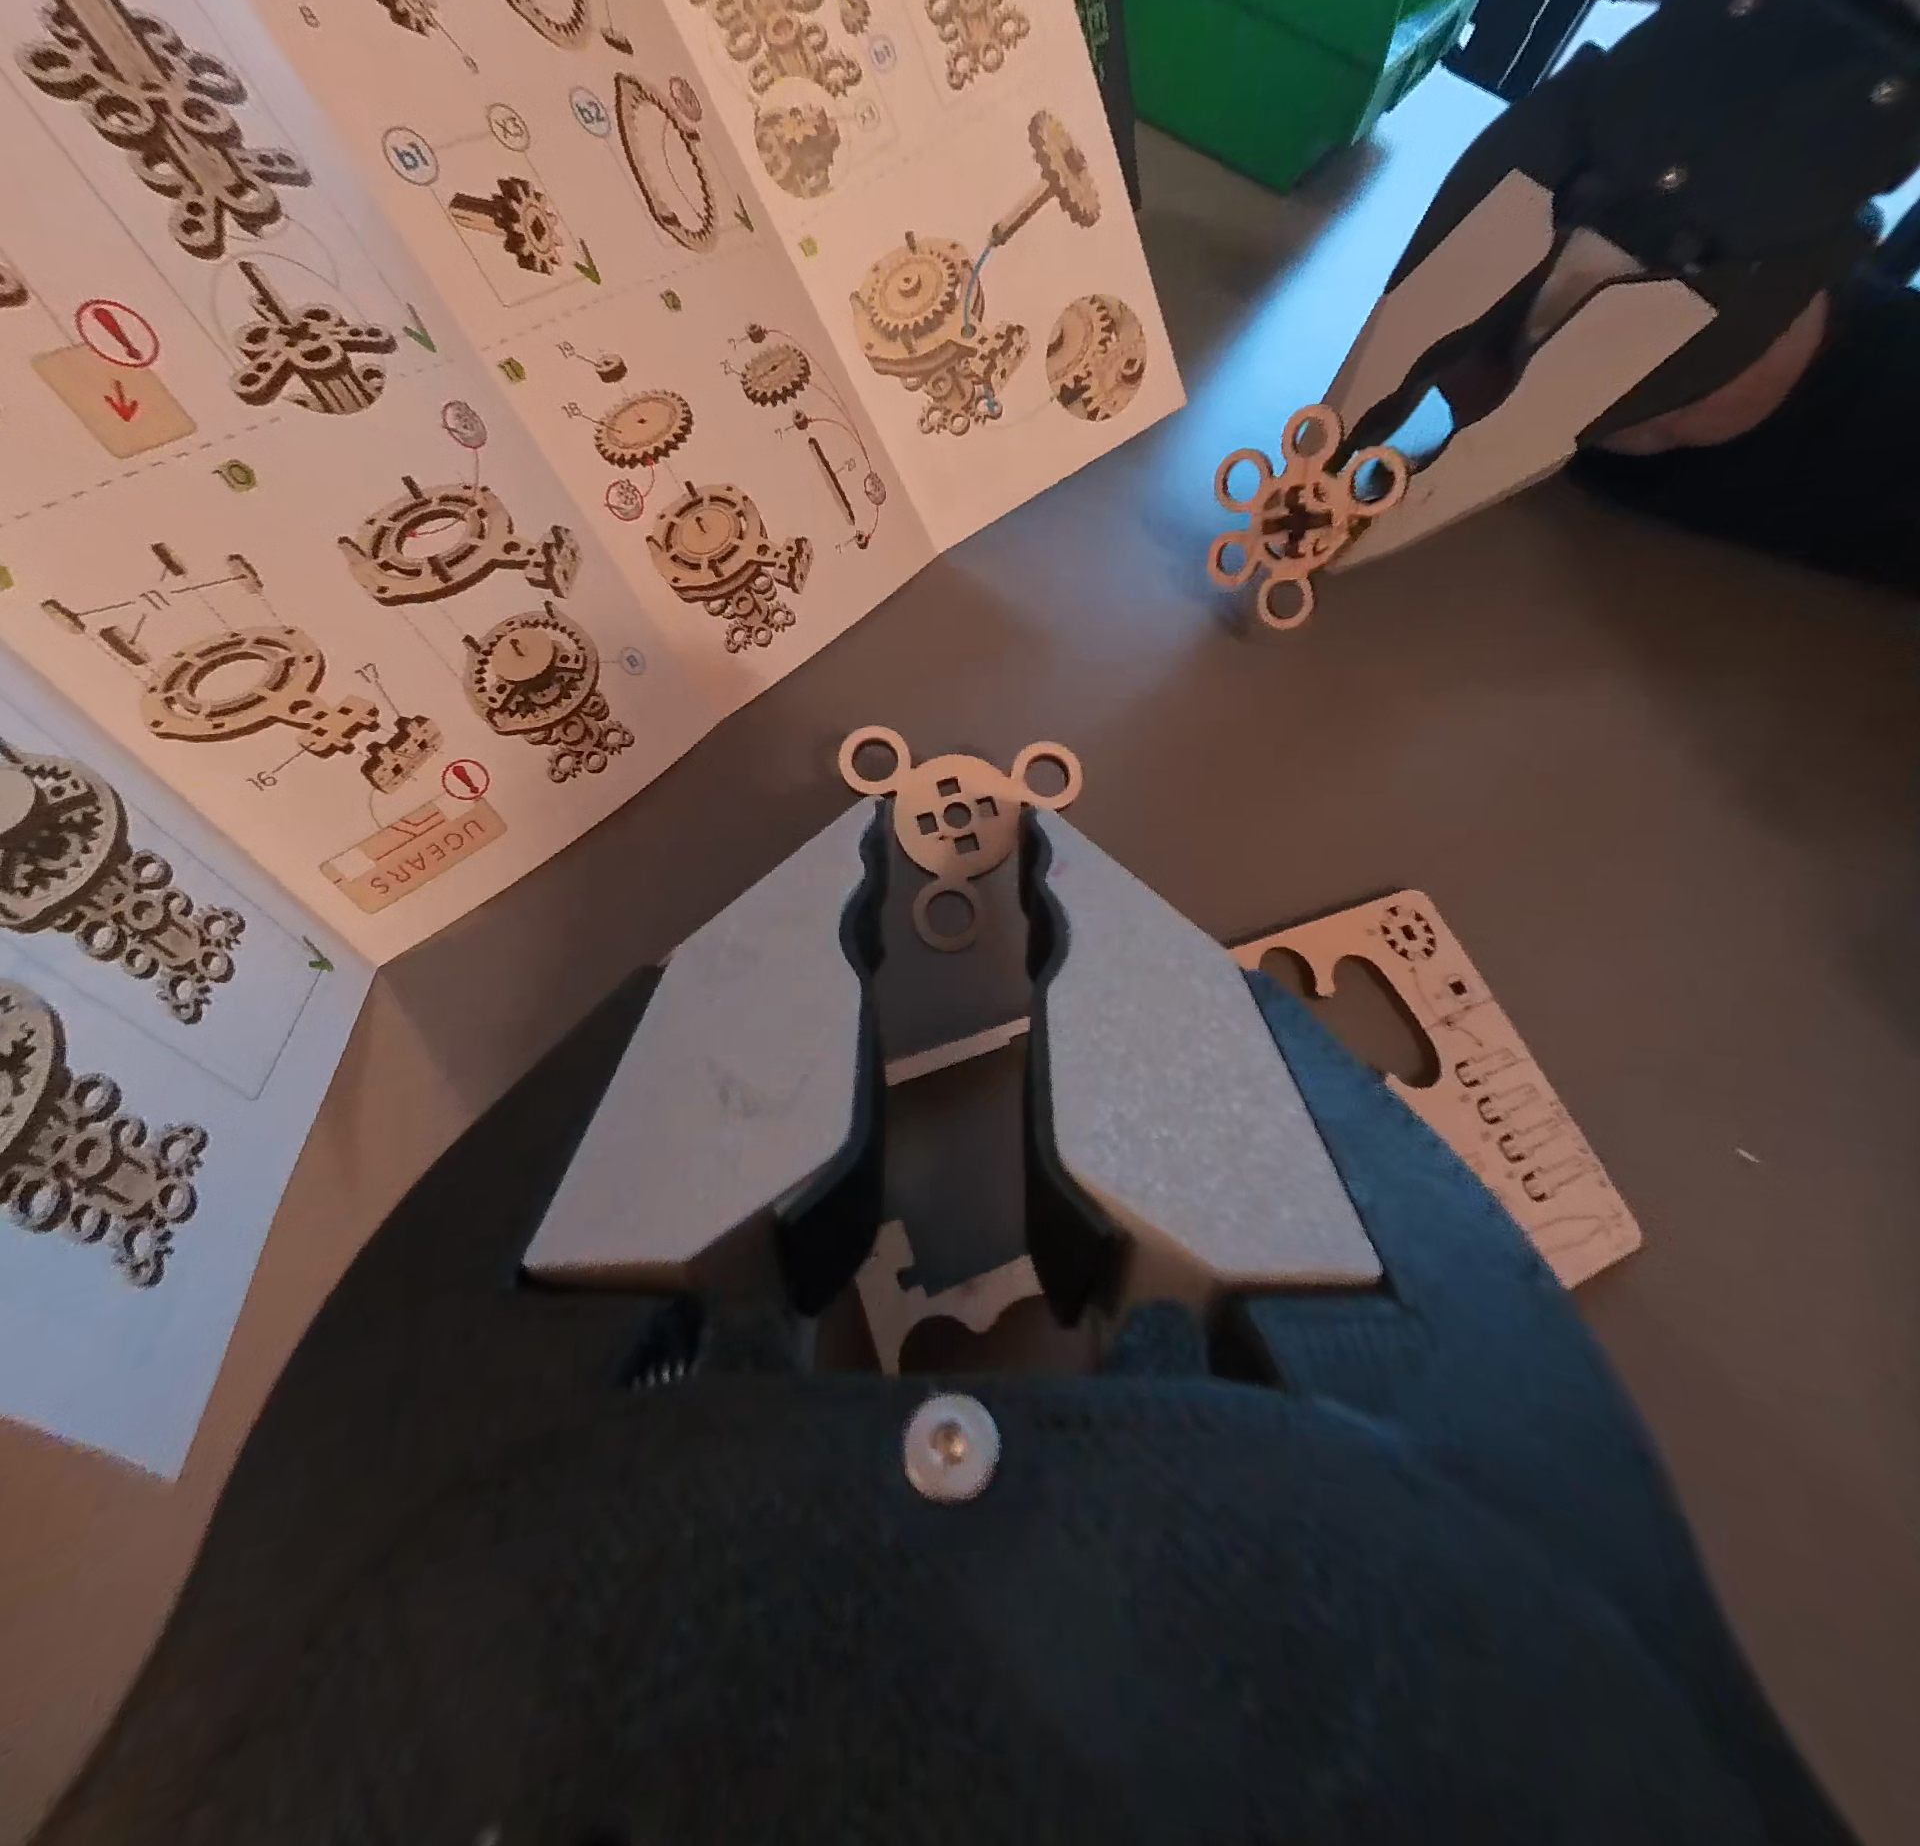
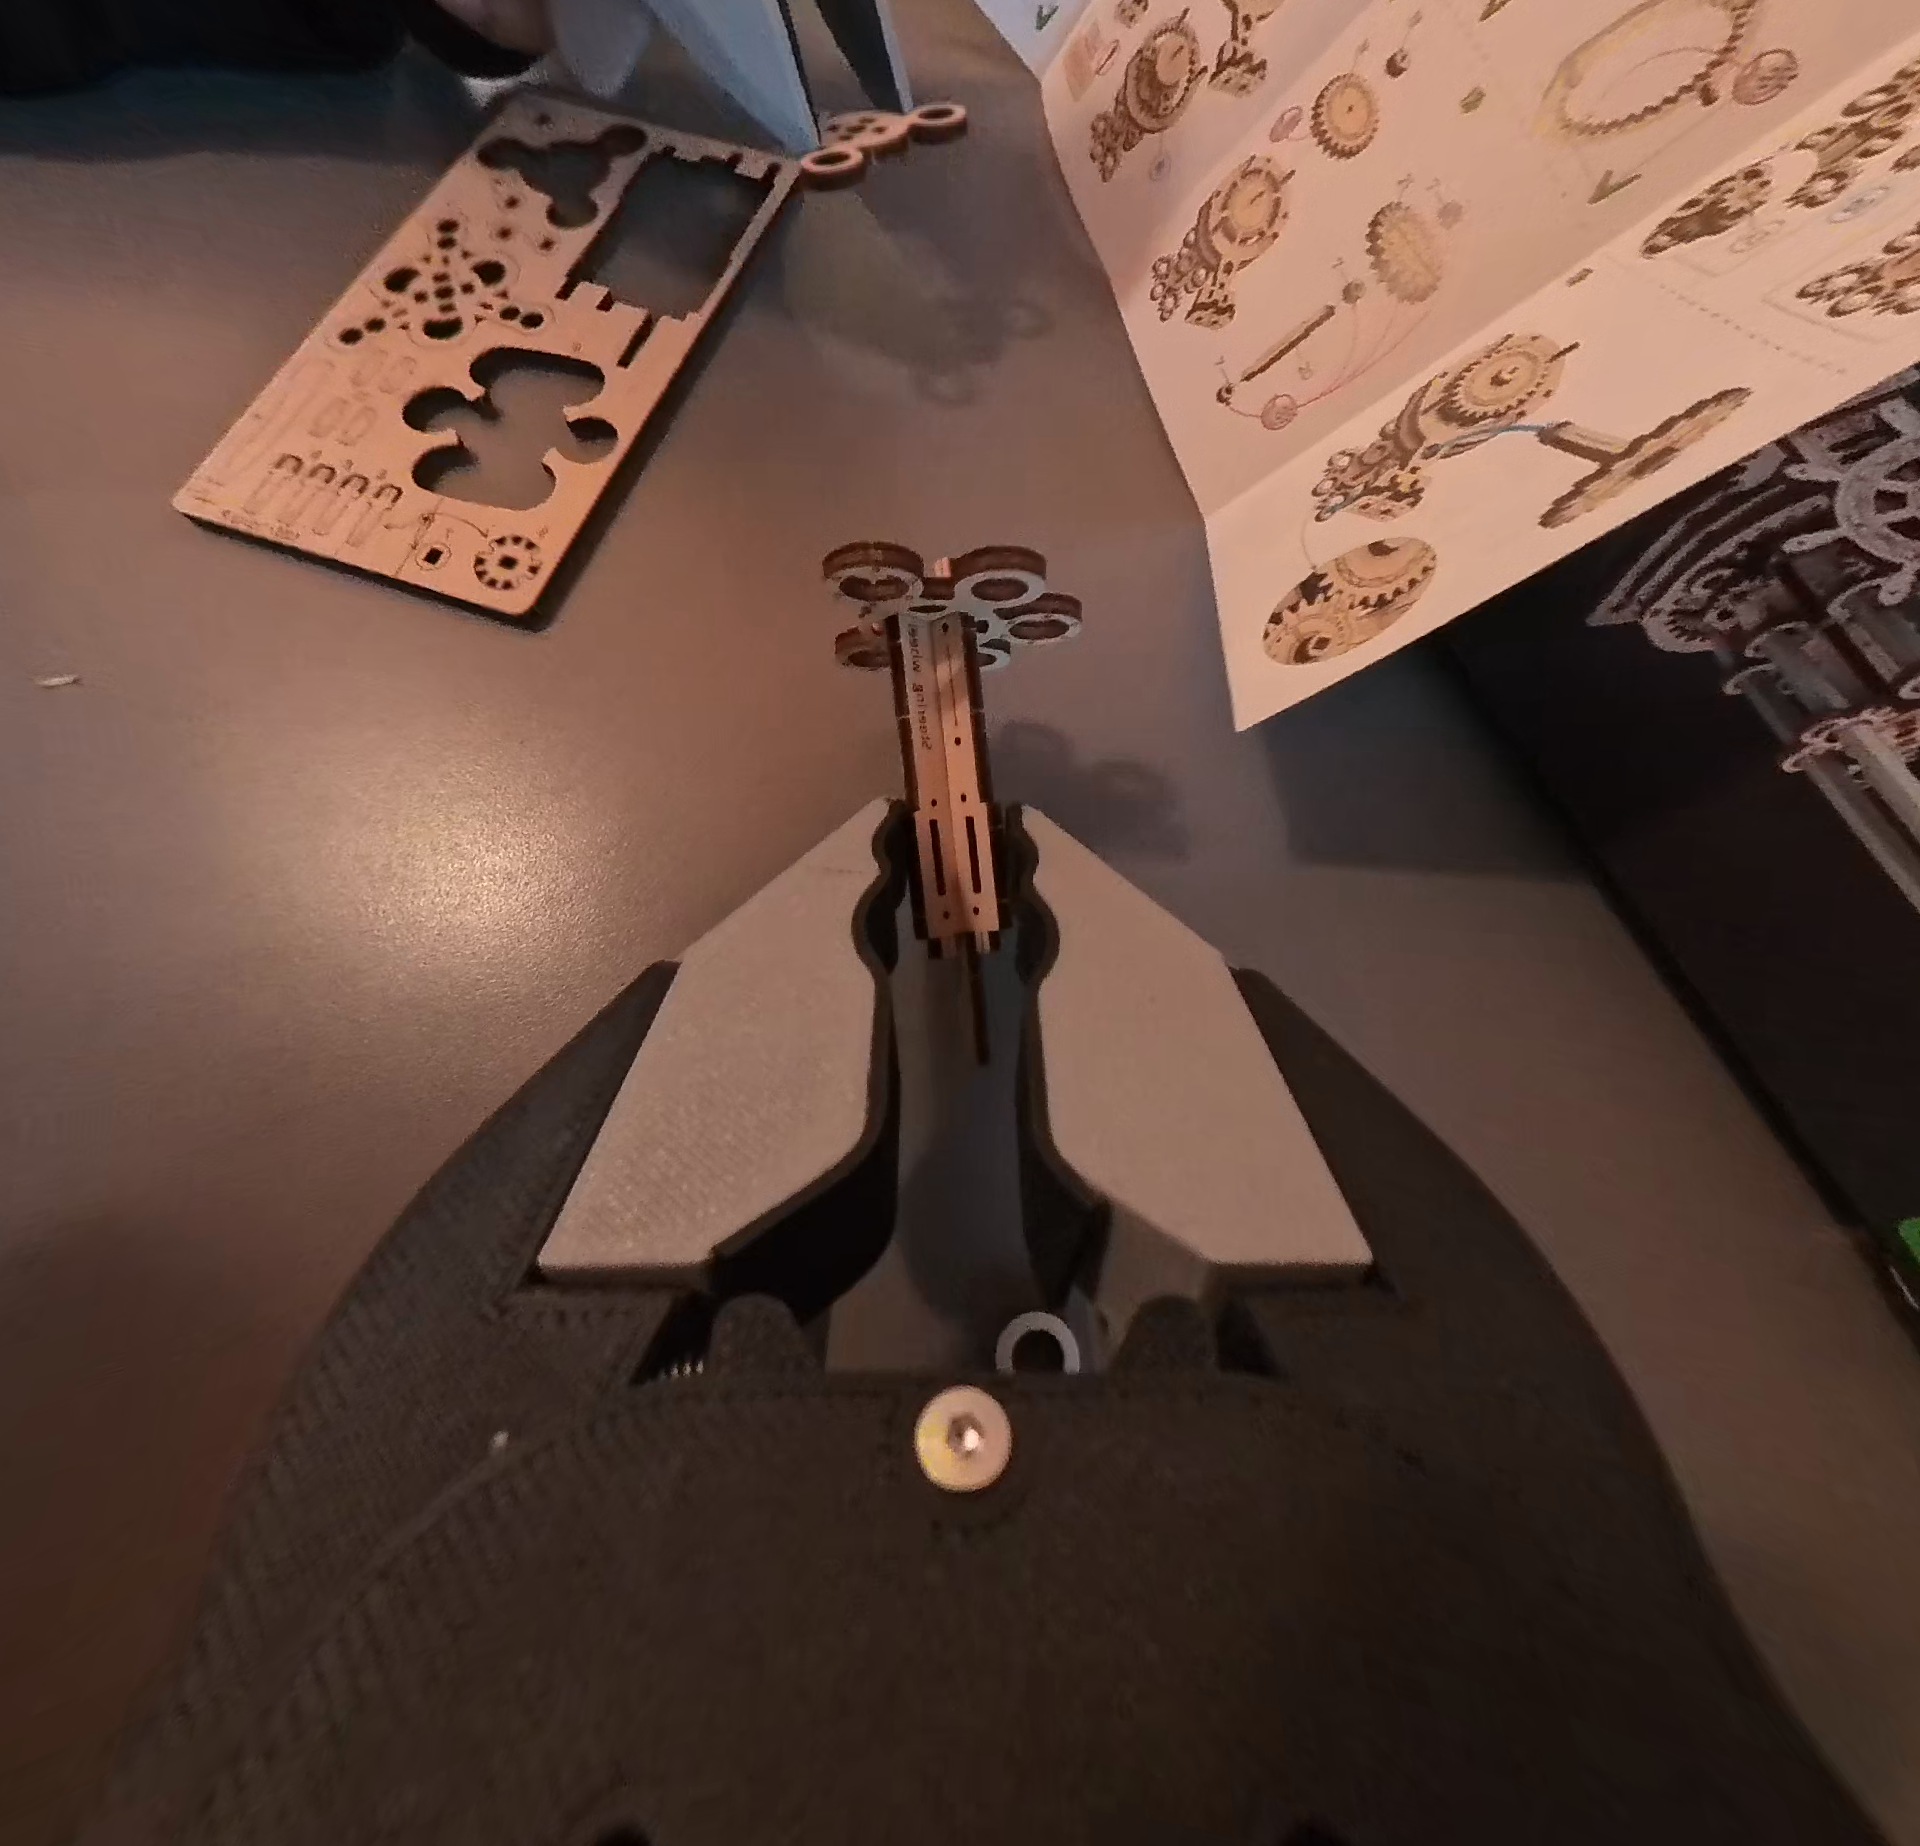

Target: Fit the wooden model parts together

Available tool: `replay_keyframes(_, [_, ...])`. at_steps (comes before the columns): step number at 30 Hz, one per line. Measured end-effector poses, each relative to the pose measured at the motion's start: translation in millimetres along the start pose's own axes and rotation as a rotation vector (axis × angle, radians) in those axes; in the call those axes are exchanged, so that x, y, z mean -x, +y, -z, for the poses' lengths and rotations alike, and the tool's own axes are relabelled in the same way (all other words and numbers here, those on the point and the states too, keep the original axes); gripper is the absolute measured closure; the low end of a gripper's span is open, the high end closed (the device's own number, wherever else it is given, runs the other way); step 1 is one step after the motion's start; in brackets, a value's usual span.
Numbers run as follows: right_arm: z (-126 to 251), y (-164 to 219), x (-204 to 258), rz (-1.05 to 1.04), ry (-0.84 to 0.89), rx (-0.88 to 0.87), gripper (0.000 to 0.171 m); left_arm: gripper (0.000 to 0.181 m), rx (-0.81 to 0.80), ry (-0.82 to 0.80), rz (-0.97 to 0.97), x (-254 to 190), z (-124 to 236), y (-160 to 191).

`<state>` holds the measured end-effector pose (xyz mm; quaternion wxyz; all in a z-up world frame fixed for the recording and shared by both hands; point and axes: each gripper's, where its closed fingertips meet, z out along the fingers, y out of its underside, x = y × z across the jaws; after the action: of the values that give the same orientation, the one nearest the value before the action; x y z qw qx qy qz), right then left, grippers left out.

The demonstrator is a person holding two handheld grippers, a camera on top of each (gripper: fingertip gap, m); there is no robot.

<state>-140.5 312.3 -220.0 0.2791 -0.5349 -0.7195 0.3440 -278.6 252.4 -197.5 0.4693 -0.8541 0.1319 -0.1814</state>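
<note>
My left gripper is shut on a flat wooden piece with three rings, held above the grey table. My right gripper is shut on a wooden shaft that carries a stack of ringed flower-shaped plates at its far end. In the left wrist view the right gripper shows at the upper right with the flower-shaped plates facing me. In the right wrist view the left gripper's fingers show at the top with the ringed piece.
A wooden parts sheet with cut-out holes lies flat on the grey table; it also shows in the left wrist view. A folded instruction sheet stands at the left. A green box stands behind. A dark box is at the right. My hands' fingertips stand some 15 centimetres from each other.
</note>
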Motion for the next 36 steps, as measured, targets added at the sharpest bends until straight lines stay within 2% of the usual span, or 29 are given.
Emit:
replay_keyframes(12, [15, -20, -6, -0.005, 0.060, -0.127, 0.156, 0.160, -0.101, -0.044, -0.038, -6, 14, -16])
replay_keyframes(19, [21, -30, -13, -0.029, 0.058, -0.200, 0.156, 0.159, -0.121, 0.023, -0.004, -12, 12, -17])
replay_keyframes(24, [17, -28, -11, -0.038, 0.038, -0.204, 0.156, 0.160, -0.200, 0.093, 0.019, -23, 20, -31])
replay_keyframes(36, [21, -41, -3, 0.008, 0.045, -0.252, 0.156, 0.160, -0.281, 0.177, -0.032, -47, 28, -47])
